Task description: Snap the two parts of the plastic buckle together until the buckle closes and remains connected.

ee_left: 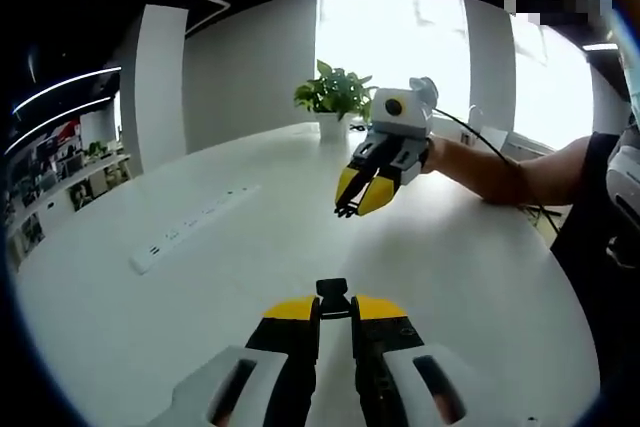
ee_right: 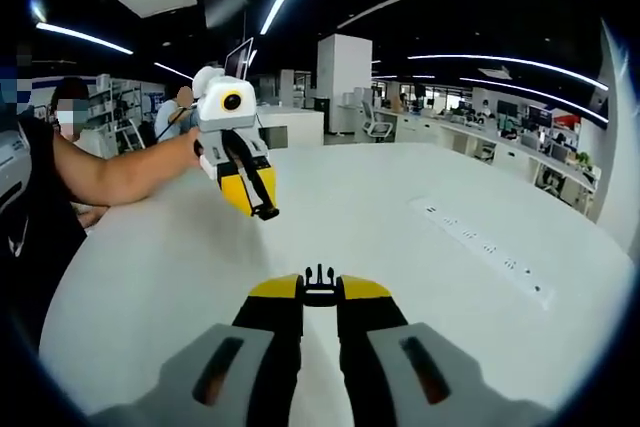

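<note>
- Nearest your left camera, the left gripper has its yellow-tipped jaws drawn in tight on a black buckle part, pinched at the tips with its squared end poking out beyond them.
- Nearest your right camera, the right gripper is likewise closed down on the other black buckle part, whose prongs stick out past the jaw tips.
- Both pieces hang above the white table, well apart from each other; they are not joined.
- From the left gripper view, your right gripper floats over the table's middle, tilted down toward the tabletop, with your forearm reaching in from the table's right side.
- From the right gripper view, your left gripper hovers above the table with a dark bit at its tip, angled down; your arm comes in from the table's left edge.
- A white power strip lies flat on the table, off to the side of both grippers; the right gripper view shows the same strip.
- A potted plant stands at the table's far edge, just behind the right gripper.
</note>
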{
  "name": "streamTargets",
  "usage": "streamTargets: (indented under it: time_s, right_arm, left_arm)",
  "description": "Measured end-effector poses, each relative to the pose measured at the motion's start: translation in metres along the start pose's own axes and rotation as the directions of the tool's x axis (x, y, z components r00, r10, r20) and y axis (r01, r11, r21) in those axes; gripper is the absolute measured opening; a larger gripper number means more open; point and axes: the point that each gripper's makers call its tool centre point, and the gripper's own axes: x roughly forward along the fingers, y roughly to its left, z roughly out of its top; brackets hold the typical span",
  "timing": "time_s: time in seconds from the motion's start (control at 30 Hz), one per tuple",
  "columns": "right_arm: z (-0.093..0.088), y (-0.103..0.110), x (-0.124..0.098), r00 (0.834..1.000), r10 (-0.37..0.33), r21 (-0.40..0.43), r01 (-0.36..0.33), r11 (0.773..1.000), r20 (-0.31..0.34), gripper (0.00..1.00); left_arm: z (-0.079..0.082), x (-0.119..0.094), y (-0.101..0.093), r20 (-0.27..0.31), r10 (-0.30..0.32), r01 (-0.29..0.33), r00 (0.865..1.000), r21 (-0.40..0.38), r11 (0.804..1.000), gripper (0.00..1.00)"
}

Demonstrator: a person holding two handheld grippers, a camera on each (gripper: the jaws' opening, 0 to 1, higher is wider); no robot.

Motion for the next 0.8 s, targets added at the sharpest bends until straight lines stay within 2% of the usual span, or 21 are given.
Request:
streamTargets:
  time_s: [0.2, 0.5, 0.8]
  right_arm:
    - [-0.001, 0.002, -0.007, 1.000, -0.017, 0.012, 0.017, 1.000, 0.009, 0.12]
    - [-0.001, 0.013, -0.007, 1.000, -0.012, 0.005, 0.012, 1.000, 0.009, 0.12]
    - [-0.003, 0.015, -0.008, 1.000, -0.013, 0.004, 0.013, 1.000, 0.003, 0.12]
  left_arm:
    - [0.001, 0.002, -0.006, -0.011, -0.011, 0.011, 1.000, 0.013, 1.000, 0.10]
    - [-0.001, 0.005, -0.011, -0.023, -0.013, 0.014, 1.000, 0.021, 1.000, 0.10]
    - [-0.003, 0.009, -0.014, -0.035, -0.020, 0.021, 0.999, 0.025, 0.999, 0.10]
